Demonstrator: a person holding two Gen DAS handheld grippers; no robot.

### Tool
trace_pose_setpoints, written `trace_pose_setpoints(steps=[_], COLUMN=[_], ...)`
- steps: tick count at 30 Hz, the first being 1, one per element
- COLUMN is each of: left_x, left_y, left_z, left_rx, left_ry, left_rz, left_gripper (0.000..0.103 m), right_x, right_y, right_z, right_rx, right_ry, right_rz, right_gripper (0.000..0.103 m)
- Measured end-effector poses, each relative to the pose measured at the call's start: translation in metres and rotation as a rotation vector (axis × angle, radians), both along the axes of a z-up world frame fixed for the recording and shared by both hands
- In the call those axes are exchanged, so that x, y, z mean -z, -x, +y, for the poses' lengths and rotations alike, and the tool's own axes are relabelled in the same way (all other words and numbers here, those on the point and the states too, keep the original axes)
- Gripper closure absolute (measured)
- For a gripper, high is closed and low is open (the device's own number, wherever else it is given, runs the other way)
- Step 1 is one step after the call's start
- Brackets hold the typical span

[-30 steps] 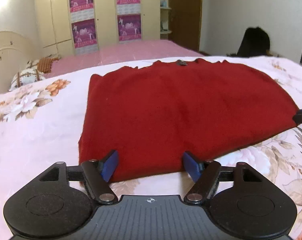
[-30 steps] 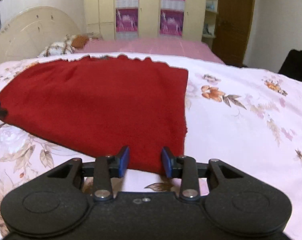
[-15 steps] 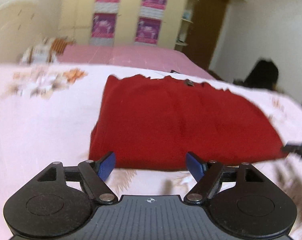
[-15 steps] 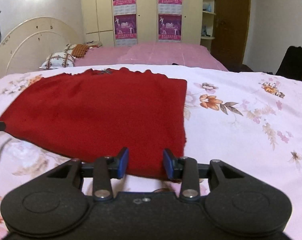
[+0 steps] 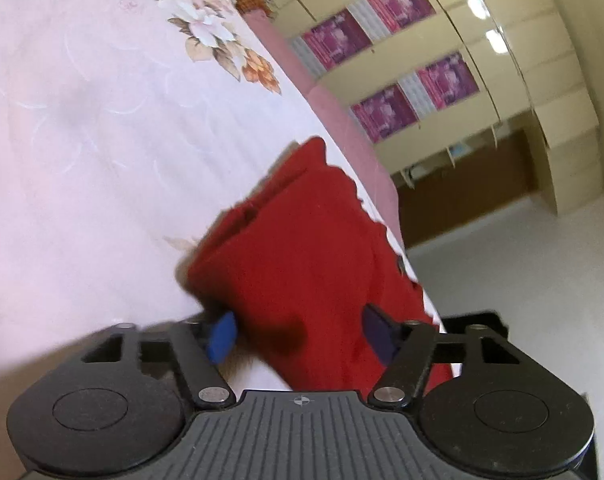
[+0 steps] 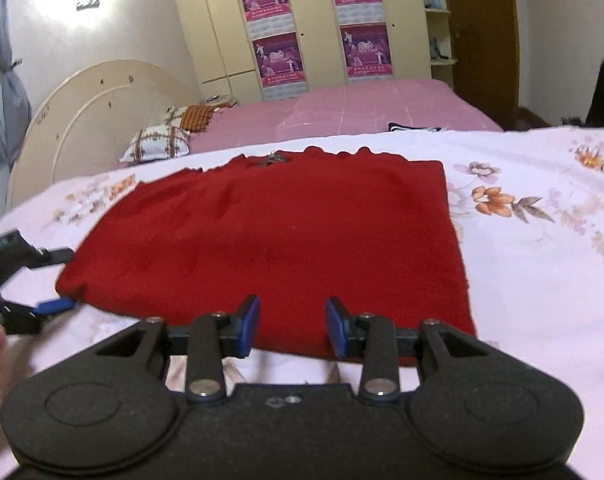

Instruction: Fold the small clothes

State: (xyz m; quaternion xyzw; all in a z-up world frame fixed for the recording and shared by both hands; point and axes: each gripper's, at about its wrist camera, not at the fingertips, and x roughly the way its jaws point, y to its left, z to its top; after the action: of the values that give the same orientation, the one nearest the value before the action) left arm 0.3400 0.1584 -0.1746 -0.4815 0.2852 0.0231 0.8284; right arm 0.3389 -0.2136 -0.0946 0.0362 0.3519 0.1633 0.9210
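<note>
A red garment [image 6: 278,232] lies flat, folded into a rectangle, on the floral bed sheet [image 6: 541,264]. My right gripper [image 6: 292,326] is open at the garment's near edge, right of its middle. My left gripper [image 6: 54,280] is rolled on its side at the garment's near left corner, one finger over the cloth and one under. In the left wrist view the left gripper [image 5: 300,334] is open with the red garment [image 5: 302,248] between its blue pads [image 5: 221,334].
A pink bed [image 6: 361,104] with pillows [image 6: 158,144] lies beyond the floral sheet. A cream headboard [image 6: 94,120] stands at the left. Wardrobes with purple posters [image 6: 278,56] line the back wall, and a brown door [image 6: 485,36] is at the right.
My left gripper has rolled sideways and moved in on the garment's left corner, which now sits between its open fingers. My right gripper stays open at the near edge.
</note>
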Motion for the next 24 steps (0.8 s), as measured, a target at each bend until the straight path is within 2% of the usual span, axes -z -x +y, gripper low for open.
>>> trace_pose_setpoints(steps=[3,8,15,17,18,20,21,23,24], left_x=[0.004,0.008,0.005,0.005,0.008,0.012,0.005,-0.007,-0.003], left_y=[-0.015,-0.051,-0.083,-0.085,-0.086,-0.081,-0.075,-0.071,-0.074], left_z=[0.004,0.01,0.014,0.013,0.014,0.02,0.019,0.013,0.014], left_rx=[-0.021,-0.008,0.036,0.025,0.017,-0.011,-0.014,0.014,0.014], left_ry=[0.013,0.019,-0.03,-0.051,-0.044,0.022,0.031,-0.041,-0.036], left_rz=[-0.025,-0.062,-0.056,-0.042,-0.034,-0.069,-0.143,-0.197,-0.171], left_gripper=[0.04,0.04,0.041,0.06,0.083,0.087,0.087,0.087,0.087], right_x=[-0.003,-0.004,0.009,0.013,0.014,0.015,0.015,0.012,0.011], right_y=[-0.011,-0.038,-0.069,-0.076,-0.079,-0.081,-0.082,-0.082,-0.082], right_z=[-0.001,0.014,0.05,0.057,0.06,0.066,0.068,0.073,0.074], right_rx=[0.031,0.002,-0.059,-0.065,-0.069,-0.08,-0.085,-0.102,-0.111], right_ry=[-0.051,-0.103,-0.114,-0.119,-0.118,-0.122,-0.12,-0.112,-0.105], right_rz=[0.013,0.02,0.037,0.047,0.049,0.053,0.052,0.041,0.033], right_gripper=[0.079,0.093,0.095,0.095,0.095,0.095,0.095,0.095,0.095])
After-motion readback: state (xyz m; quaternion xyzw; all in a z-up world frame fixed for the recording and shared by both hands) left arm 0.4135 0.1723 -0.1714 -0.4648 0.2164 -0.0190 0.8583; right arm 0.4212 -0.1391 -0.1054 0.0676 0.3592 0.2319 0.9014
